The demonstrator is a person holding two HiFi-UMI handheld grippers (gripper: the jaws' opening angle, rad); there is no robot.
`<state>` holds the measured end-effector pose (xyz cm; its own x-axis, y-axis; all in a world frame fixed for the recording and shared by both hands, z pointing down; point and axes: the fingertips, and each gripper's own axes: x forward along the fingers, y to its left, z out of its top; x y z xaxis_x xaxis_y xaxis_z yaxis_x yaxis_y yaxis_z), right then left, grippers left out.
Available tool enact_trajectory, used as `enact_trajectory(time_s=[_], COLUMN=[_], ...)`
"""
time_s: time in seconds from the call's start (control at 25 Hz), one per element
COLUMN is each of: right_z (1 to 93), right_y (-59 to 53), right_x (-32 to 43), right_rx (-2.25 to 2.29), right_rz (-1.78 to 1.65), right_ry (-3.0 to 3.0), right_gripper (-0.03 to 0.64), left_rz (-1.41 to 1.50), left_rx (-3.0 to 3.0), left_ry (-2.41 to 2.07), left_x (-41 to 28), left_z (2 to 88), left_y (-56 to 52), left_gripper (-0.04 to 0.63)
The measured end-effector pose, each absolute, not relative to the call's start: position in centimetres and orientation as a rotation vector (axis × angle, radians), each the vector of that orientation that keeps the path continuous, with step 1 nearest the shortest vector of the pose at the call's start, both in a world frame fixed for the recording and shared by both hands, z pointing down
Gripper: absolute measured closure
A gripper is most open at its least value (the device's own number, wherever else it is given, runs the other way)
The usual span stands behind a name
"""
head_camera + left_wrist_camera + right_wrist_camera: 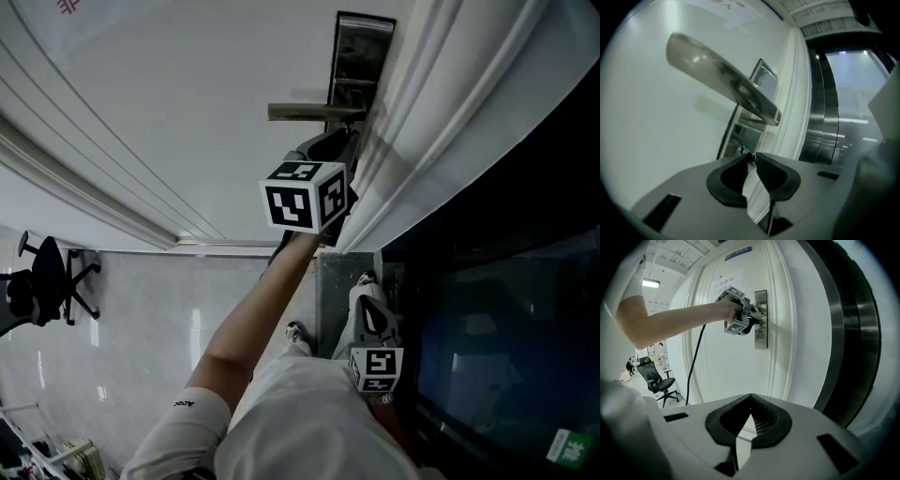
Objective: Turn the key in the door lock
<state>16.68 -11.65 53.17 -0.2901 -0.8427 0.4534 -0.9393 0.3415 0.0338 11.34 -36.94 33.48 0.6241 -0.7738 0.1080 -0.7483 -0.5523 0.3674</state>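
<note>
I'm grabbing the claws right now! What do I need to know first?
Left claw: shut on the key, at the lock plate near the door handle.
Right claw: shut, empty, held well away from the lock plate.
Done: key is gripped.
Left: turning it. How far it has turned already cannot be told.

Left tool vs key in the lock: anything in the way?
Nothing visible does. The left tool has its tips closed on the key at the lock plate. The door handle sits above, clear of them.
</note>
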Motion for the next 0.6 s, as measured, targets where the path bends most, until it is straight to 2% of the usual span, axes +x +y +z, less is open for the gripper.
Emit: enact_trajectory(time_s=[0.2, 0.6], right_z=[53.28, 53.36], right_y=[-11.50, -11.66], right_x=[16.99, 16.87], right_rx=[1.576, 1.571], right_rz=[0.341, 0.335], right_ry=[-2.212, -2.209], right_gripper=[0.614, 0.614], left_rz=[0.039, 0.535], left_rx=[2.577, 2.833], left_ry=[-1.312, -1.552], left_x=[11.43, 12.26], left_z=[33.36, 33.95], left_y=[-36.85, -36.82], left_gripper=[0.529, 0.529])
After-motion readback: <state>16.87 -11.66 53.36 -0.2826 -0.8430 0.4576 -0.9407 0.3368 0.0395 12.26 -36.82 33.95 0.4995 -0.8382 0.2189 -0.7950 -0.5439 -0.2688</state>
